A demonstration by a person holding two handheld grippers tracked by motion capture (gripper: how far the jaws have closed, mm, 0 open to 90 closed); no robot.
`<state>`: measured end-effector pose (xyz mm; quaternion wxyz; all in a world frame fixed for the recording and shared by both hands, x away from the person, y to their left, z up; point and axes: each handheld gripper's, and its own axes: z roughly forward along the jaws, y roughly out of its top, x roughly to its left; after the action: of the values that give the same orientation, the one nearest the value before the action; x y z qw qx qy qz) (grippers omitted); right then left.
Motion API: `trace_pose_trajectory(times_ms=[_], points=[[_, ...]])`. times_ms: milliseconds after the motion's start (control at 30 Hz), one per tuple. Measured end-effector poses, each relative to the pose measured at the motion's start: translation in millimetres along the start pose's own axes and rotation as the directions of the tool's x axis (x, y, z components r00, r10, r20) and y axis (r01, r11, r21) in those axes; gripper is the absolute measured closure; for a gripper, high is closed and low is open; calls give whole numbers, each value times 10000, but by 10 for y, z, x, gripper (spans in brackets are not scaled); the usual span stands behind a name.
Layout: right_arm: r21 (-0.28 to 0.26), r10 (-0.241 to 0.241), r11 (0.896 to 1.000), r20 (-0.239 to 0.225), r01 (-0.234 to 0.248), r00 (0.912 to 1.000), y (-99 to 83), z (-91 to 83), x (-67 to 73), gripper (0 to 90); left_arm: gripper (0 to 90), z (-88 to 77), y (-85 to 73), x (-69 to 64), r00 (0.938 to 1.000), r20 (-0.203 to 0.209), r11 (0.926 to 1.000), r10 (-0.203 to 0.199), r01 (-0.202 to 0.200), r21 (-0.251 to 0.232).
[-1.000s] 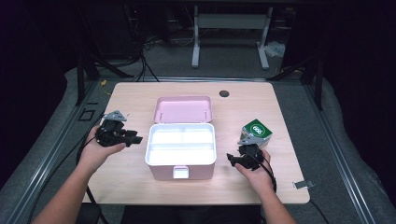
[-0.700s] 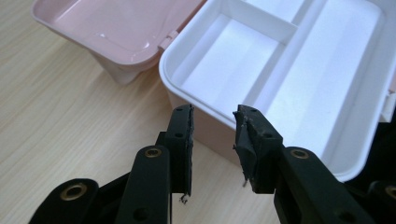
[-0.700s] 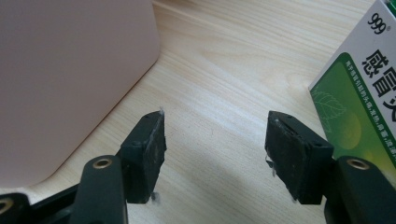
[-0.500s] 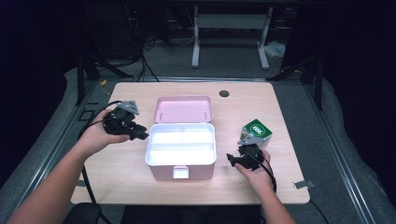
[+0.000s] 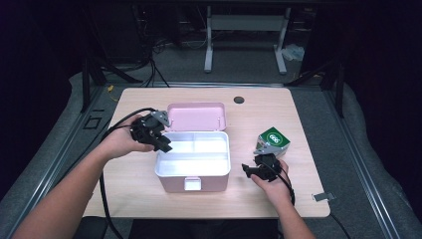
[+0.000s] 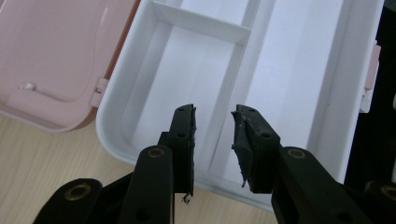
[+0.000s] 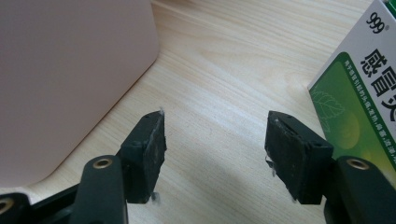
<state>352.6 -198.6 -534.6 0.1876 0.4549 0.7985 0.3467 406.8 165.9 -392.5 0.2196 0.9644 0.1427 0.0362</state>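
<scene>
A pink box (image 5: 174, 182) with a white divided tray stands at the table's middle, its lid (image 5: 196, 117) folded back flat. My left gripper (image 5: 165, 146) hovers over the tray's left rim. In the left gripper view its jaws (image 6: 214, 135) point down at the white tray (image 6: 110, 116) beside the pink lid (image 6: 56, 60). They have just closed partway and stand open with nothing between them. My right gripper (image 5: 247, 172) rests low on the table right of the box, open and empty (image 7: 215, 154). A green-and-white medicine carton (image 5: 272, 140) (image 7: 359, 107) stands just beyond it, and the box's pink wall (image 7: 70, 70) is to its left.
The light wooden table (image 5: 124, 184) has a dark round cap (image 5: 239, 99) near its far edge and a small metal clip (image 5: 320, 196) at the front right corner. A black cable (image 5: 122, 124) trails from the left gripper. A grey frame stands on the floor behind.
My left hand has moved from the table's left side up and rightward to the box's left rim. The right hand and the carton have stayed put.
</scene>
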Motion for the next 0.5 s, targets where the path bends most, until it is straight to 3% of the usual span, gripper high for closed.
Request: trace_pose_trajectory(times_ms=[267, 400, 500], points=[[41, 0, 10000, -18, 0, 10000, -4, 10, -2, 377, 706, 185, 183, -21, 9983, 172, 9940, 562, -576, 934], [59, -24, 10000, 18, 24, 10000, -6, 14, -9, 378, 742, 227, 278, -31, 9973, 309, 9902, 662, -695, 1211], [90, -35, 10000, -4, 36, 10000, -7, 14, -5, 380, 771, 259, 349, -47, 9950, 384, 9827, 923, -972, 1577]])
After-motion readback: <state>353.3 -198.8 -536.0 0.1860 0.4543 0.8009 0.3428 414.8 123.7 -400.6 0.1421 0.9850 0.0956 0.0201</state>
